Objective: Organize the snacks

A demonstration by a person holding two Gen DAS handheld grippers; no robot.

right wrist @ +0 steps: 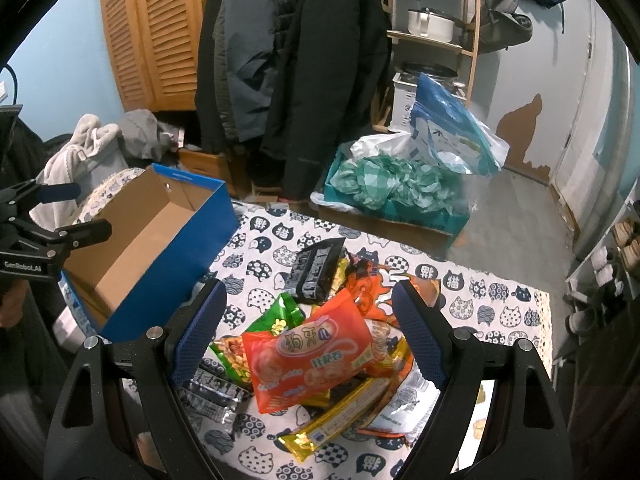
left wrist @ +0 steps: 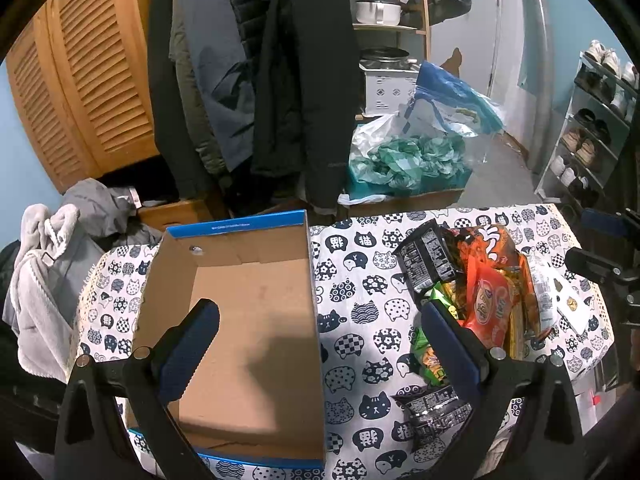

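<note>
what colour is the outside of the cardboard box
Blue outside, plain brown inside; the box shows best in the right wrist view.

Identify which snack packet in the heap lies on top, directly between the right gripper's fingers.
The orange-red packet with pink lettering. It lies over the green packet and gold packet; the black packets sit off to the sides.

Pale blue walls (right wrist: 72,52) close the room. A louvred wooden cabinet (left wrist: 80,80) stands far left, dark coats (left wrist: 280,80) hanging beside it. Farther right, a wooden shelf (right wrist: 432,36) carries a white pot (right wrist: 430,24). A shoe rack (left wrist: 592,120) lines the right wall (paint peeling low down), above grey floor (right wrist: 516,216).
</note>
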